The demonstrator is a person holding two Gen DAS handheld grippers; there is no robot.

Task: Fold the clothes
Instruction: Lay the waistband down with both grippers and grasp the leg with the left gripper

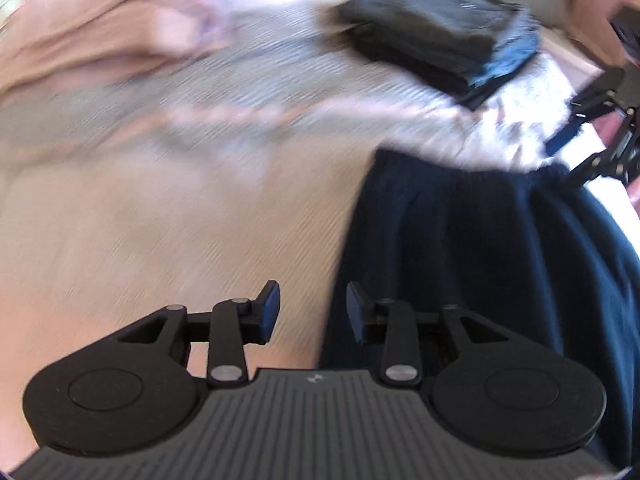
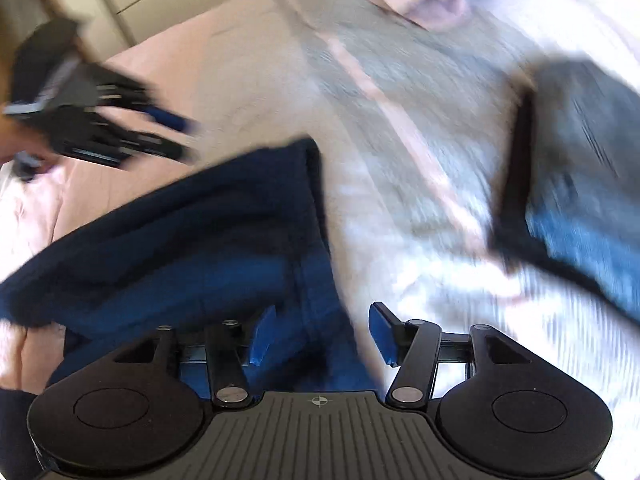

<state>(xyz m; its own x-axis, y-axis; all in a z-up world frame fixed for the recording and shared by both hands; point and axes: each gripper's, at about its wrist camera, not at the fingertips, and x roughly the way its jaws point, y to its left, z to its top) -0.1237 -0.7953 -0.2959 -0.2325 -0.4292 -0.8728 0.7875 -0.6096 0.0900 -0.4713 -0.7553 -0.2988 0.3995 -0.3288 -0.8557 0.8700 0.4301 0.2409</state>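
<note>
Pale striped bedspread [image 1: 208, 208]; navy garment [image 1: 480, 248] rumpled, lying flat; both hand-held grippers spread, gripping nothing.

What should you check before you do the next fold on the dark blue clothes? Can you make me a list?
1. Left tool let go: ok, its pads stand apart with nothing between them.
2. Right tool let go: ok, its pads stand apart and do not press the dark blue garment lying between them.
3. Garment lies on the bed cover: ok.
4. Garment smooth and flat: not ok, folds and gathers show near its top edge.
5. Folded dark stack out of the way: ok, it sits apart from the garment.
6. Edges lined up: cannot tell, both views are blurred.
</note>
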